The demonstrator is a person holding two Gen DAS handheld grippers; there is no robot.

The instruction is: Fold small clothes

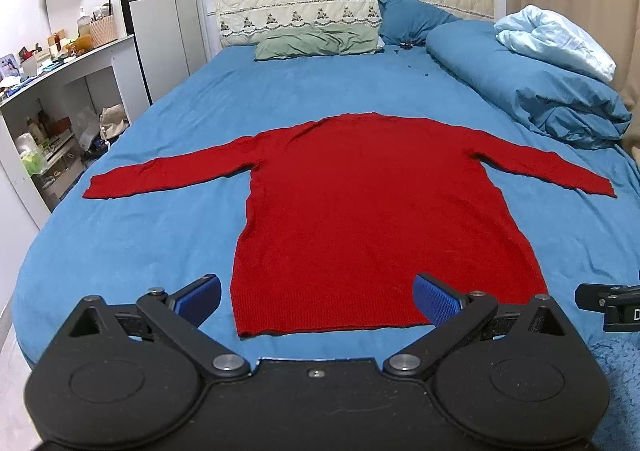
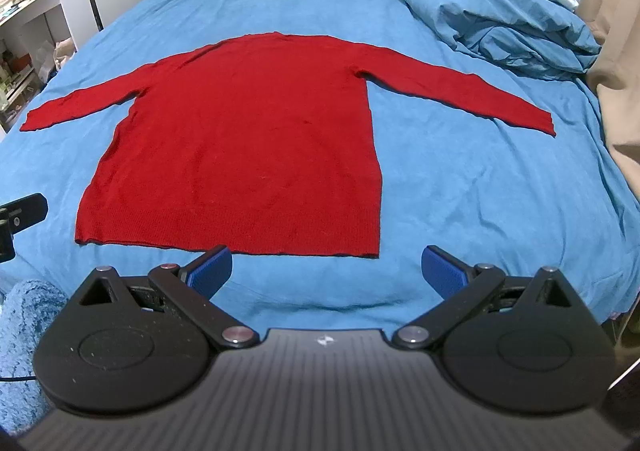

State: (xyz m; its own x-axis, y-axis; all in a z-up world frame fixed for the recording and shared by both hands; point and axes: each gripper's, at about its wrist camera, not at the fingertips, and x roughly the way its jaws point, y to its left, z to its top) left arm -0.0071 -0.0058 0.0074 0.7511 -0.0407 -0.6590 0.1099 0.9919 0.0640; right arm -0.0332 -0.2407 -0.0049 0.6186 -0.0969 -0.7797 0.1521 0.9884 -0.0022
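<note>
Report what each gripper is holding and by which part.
Nothing is held. The left gripper and right gripper are both open, near the hem of the red sweater, which lies flat on the bed.

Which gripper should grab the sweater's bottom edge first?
Probably left. The left gripper is open right over the sweater's hem, while the right gripper sits just short of it.

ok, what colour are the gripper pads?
Blue, textured pads on black linkages, on both grippers. Clearest in the left wrist view.
</note>
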